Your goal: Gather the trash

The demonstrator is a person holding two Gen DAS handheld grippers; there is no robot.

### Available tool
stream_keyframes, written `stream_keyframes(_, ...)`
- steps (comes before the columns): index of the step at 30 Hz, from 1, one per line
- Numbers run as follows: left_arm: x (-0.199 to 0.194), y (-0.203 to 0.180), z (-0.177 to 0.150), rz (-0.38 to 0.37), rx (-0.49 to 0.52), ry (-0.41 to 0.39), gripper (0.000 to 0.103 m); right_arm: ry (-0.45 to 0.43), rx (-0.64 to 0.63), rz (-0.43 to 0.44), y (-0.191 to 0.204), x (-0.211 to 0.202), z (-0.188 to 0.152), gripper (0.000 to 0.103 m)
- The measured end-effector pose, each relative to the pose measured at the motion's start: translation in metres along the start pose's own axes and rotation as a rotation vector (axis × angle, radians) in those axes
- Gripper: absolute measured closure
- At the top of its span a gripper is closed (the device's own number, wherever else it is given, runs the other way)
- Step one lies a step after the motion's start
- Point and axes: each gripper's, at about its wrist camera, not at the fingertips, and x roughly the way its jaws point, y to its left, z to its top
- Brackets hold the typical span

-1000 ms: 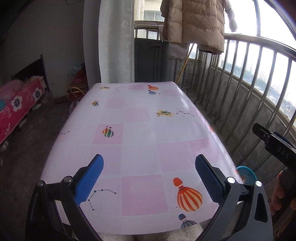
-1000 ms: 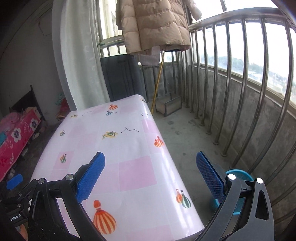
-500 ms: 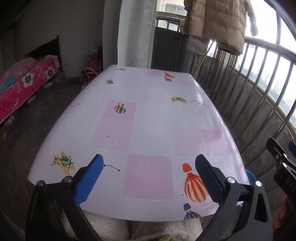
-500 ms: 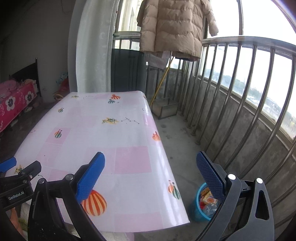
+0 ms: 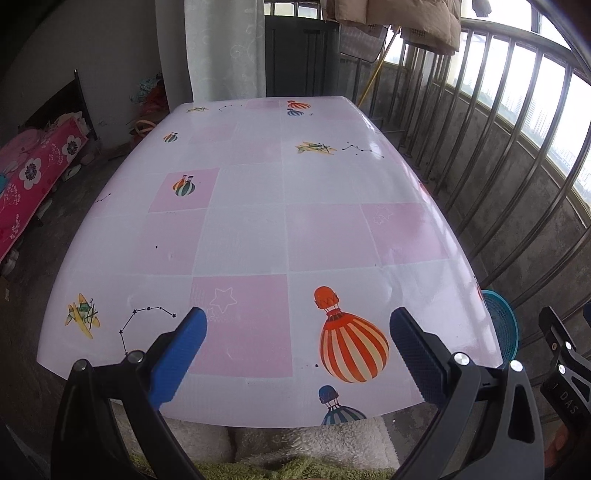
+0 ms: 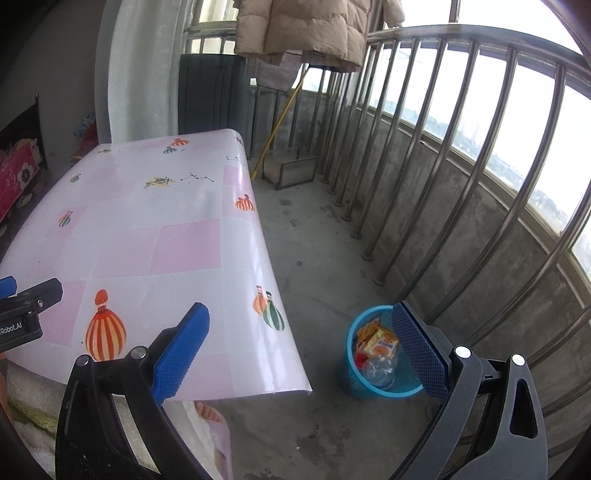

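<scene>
A blue mesh trash bin (image 6: 354, 369) stands on the concrete floor right of the table. Inside it lie snack wrappers (image 6: 376, 341) and a clear plastic bottle (image 6: 378, 371). My right gripper (image 6: 299, 350) is open and empty, held above the floor between the table corner and the bin. My left gripper (image 5: 297, 349) is open and empty over the near edge of the table (image 5: 258, 221), which has a pink and white balloon-print cover. The bin's rim (image 5: 502, 321) shows past the table's right edge in the left wrist view.
A metal balcony railing (image 6: 461, 166) curves along the right. A beige coat (image 6: 306, 29) hangs at the back above a dark cabinet (image 6: 210, 88). A broom and dustpan (image 6: 288, 170) stand by the far wall. A bed with a pink floral cover (image 5: 33, 173) is at the left.
Both grippers have pulled back and tilted down. More of the table's near edge shows, and the right view now takes in the whole bin and its contents.
</scene>
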Motion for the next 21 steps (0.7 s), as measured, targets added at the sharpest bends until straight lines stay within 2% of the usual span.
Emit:
stream_keyframes(13,0.009,-0.037,0.001,0.006,0.130,0.029,0.006,0.063,0.044,-0.051,-0.024,0.007,-0.018,0.008)
stream_keyframes(21,0.011,-0.051,0.000,0.012,0.182,0.029,0.006,0.090,0.101,-0.032,-0.039,0.008,-0.024,0.008)
